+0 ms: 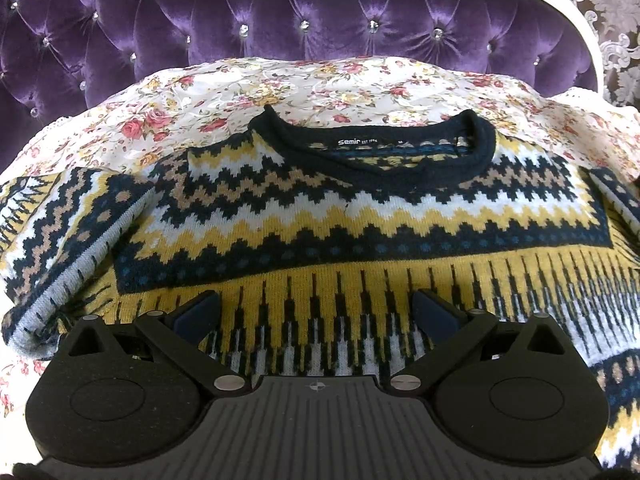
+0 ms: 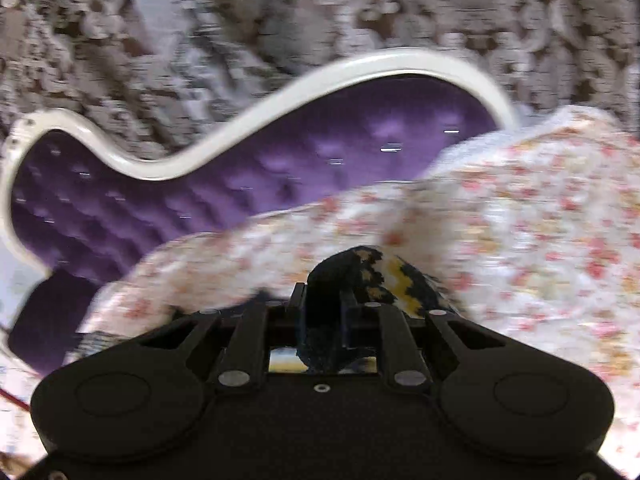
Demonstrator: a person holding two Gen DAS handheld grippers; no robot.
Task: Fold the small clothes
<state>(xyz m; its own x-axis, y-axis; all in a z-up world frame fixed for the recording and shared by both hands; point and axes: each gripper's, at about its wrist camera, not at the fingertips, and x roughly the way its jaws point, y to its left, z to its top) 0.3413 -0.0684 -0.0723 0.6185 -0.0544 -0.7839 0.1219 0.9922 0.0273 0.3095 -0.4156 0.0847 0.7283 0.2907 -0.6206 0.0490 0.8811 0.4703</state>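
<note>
We see the patterned knit sweater (image 1: 320,208) spread flat across the middle of the frame on the floral bedspread (image 1: 280,84), collar toward the purple tufted headboard (image 1: 240,20); bare bedspread shows above it. Our left gripper (image 1: 316,312) hovers over its lower body, 2 fingers spread wide. Our right gripper (image 2: 324,312), tilted and blurred, clamps a sweater fold (image 2: 384,276).
</note>
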